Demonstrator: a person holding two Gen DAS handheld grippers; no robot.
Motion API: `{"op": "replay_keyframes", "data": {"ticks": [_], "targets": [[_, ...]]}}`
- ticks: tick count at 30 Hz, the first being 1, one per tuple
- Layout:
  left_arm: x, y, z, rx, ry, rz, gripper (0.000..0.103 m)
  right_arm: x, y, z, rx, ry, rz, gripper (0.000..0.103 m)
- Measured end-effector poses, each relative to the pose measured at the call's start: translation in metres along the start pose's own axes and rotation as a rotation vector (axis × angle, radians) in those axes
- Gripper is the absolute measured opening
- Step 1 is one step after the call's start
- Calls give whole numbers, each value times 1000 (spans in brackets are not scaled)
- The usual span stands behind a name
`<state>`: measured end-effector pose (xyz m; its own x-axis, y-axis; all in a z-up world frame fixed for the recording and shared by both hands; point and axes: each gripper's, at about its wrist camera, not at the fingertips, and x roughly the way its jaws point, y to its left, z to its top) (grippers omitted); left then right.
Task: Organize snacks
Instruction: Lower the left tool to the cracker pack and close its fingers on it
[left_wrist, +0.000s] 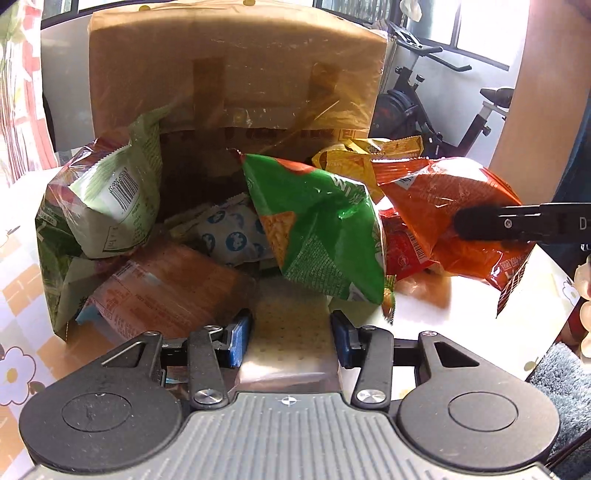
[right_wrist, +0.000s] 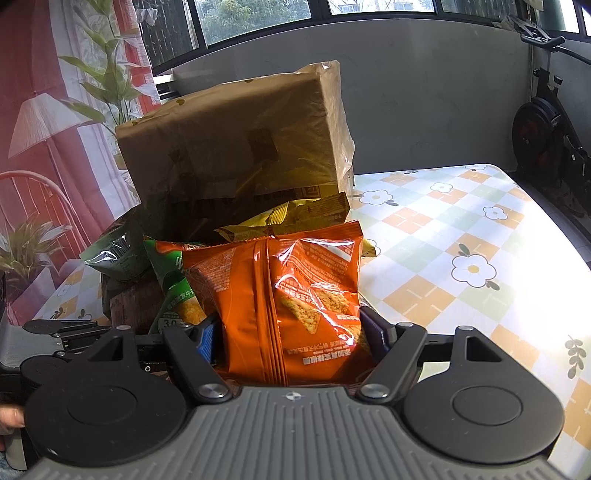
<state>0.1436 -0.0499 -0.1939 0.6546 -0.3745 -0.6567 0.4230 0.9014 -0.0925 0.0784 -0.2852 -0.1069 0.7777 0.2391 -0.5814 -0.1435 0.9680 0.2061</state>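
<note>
A brown paper bag (left_wrist: 236, 74) lies on its side, mouth toward me, with snack packs spilling out. My left gripper (left_wrist: 291, 332) is shut on a clear pack of pale crackers (left_wrist: 288, 332) at the table's near edge. A green chip bag (left_wrist: 317, 229) leans just beyond it. My right gripper (right_wrist: 291, 339) is shut on an orange chip bag (right_wrist: 295, 295), also in the left wrist view (left_wrist: 443, 206), where the right gripper (left_wrist: 465, 223) comes in from the right. The paper bag (right_wrist: 229, 136) stands behind the orange bag.
A pale green pack (left_wrist: 110, 206), a brown pack (left_wrist: 173, 288), a blue-dotted white pack (left_wrist: 229, 236), a red pack (left_wrist: 402, 243) and a yellow pack (left_wrist: 354, 162) crowd the bag's mouth. The flowered tablecloth (right_wrist: 461, 240) stretches to the right. An exercise bike (left_wrist: 424, 99) stands behind.
</note>
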Motion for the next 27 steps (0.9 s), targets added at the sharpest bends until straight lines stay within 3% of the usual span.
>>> {"op": "replay_keyframes", "data": {"ticks": [7,8,10,13,17,27], "targets": [[-21,6,1,-19,-29,11,48,-4,0,-1,2,-6,-4,75],[-24,5,1,-18,-40,13,40,-4,1,0,1,-6,-4,75],[-28,4,3,-15,-57,13,16,-3,1,0,-2,-7,-4,75],[-33,6,5,-15,-84,58,16,-3,1,0,-4,-5,-4,75],[-24,15,4,-50,-39,69,16,-2,2,-1,-8,0,-3,75],[-24,13,2,-37,-29,47,17,-2,0,-1,-2,3,3,75]]}}
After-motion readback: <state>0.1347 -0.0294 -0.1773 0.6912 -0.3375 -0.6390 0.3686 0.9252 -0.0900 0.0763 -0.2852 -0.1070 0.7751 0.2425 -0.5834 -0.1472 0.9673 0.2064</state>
